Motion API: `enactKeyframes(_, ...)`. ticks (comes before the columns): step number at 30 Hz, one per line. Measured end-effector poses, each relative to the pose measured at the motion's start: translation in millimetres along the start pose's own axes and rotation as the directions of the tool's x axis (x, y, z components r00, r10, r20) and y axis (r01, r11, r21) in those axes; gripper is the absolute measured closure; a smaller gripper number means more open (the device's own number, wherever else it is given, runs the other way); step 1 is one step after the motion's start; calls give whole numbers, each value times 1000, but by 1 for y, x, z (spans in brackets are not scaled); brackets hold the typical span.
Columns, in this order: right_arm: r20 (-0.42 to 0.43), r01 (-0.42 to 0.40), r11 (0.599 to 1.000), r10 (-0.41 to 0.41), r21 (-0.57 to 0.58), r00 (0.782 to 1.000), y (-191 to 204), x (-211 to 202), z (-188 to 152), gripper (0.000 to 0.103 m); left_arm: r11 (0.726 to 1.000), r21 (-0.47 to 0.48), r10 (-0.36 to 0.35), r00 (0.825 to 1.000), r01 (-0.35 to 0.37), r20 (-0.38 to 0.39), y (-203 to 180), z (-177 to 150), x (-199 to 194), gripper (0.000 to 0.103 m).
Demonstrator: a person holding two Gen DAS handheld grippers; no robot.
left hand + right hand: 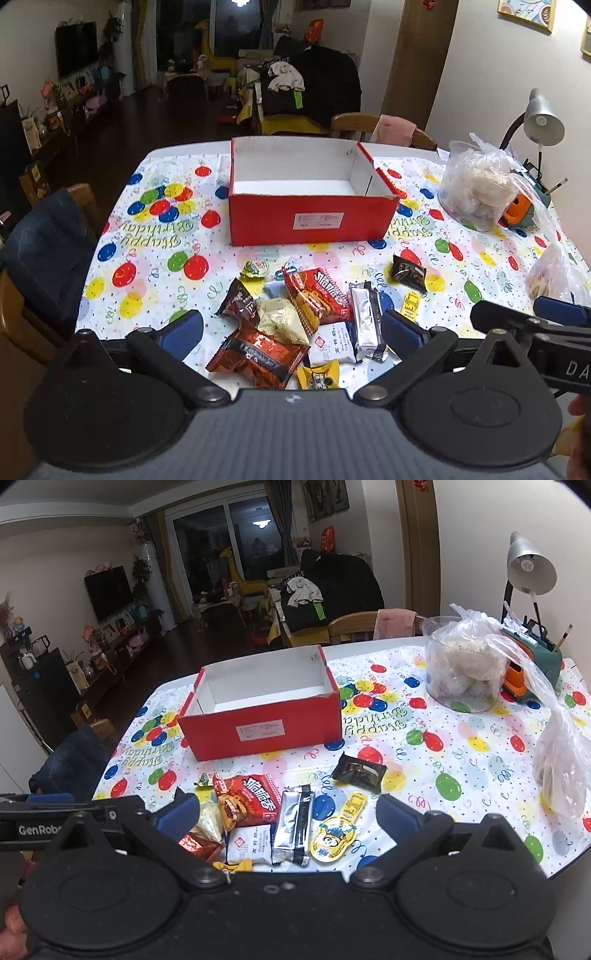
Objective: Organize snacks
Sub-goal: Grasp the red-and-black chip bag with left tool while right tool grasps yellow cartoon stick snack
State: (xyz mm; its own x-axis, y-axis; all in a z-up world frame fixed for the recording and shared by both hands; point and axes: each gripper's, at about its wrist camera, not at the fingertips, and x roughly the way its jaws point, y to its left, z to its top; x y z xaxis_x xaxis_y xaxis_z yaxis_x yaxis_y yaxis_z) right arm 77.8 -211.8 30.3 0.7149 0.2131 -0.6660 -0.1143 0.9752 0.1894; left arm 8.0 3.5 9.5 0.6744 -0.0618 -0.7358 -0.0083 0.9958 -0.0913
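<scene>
An open red box (310, 221) with a white inside stands empty mid-table; it also shows in the right wrist view (258, 731). Several snack packets lie in a pile in front of it: a red biscuit pack (317, 295) (247, 799), a silver bar (365, 317) (295, 823), a copper-red pack (258, 356), a cream pack (280, 319), a white sachet (249, 847). A dark packet (408, 273) (358, 770) lies apart to the right. My left gripper (291, 330) is open and empty above the pile. My right gripper (288, 810) is open and empty above it too.
The table has a balloon-print cloth (147, 258). A clear bag of food (476, 184) (461, 668) and a desk lamp (528, 565) stand at the back right. Another plastic bag (561, 768) lies at the right edge. Chairs stand at the left (48, 251) and the far side (384, 129).
</scene>
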Motion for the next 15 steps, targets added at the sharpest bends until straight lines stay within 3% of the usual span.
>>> enactKeyframes(9, -30, 27, 997, -30, -75, 999, -9, 44, -9, 2, 990, -86, 103, 992, -110, -76, 33, -3, 39, 0)
enactKeyframes(13, -79, 28, 994, -37, -110, 996, -21, 72, -22, 5, 980, -35, 192, 975, -197, -111, 43, -18, 66, 1)
enactKeyframes(15, -103, 20, 993, -32, -114, 994, -28, 85, -28, 6, 979, -40, 192, 972, -200, -137, 48, -25, 78, 1)
